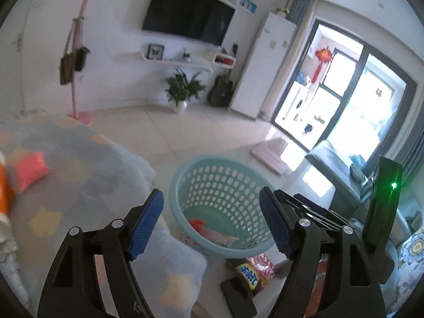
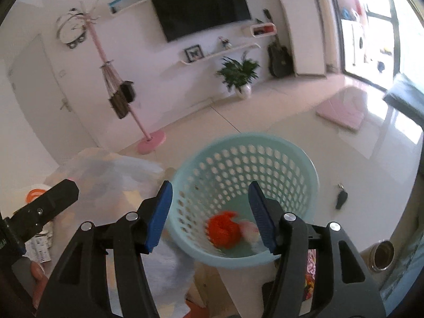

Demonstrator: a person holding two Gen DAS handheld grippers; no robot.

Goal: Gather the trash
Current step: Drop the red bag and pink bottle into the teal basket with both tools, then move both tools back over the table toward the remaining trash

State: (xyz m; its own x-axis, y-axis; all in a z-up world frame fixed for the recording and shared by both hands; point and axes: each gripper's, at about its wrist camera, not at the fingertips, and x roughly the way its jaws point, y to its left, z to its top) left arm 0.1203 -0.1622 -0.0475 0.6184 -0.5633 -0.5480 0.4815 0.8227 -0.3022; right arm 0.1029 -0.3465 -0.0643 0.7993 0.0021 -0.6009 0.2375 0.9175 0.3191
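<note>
Pale teal plastic, the perforated basket [image 2: 246, 193] stands upright on the floor beside the cloth-covered table [image 1: 66, 175], mouth up, no long axis to speak of. An orange crumpled piece [image 2: 222, 229] lies on its bottom with pale scraps. Both the left gripper [image 1: 212, 222] and the right gripper [image 2: 212, 217] hang over it, jaws spread, nothing between them. This looks like the drop step finished; next comes reaching back for the pink packet [image 1: 30, 171] lying flat on the table, its long axis running up and right in the left wrist view.

Pale tiled floor [image 2: 238, 122] carries a teal basket [image 2: 265, 143] and pink mat [image 2: 341, 115].
</note>
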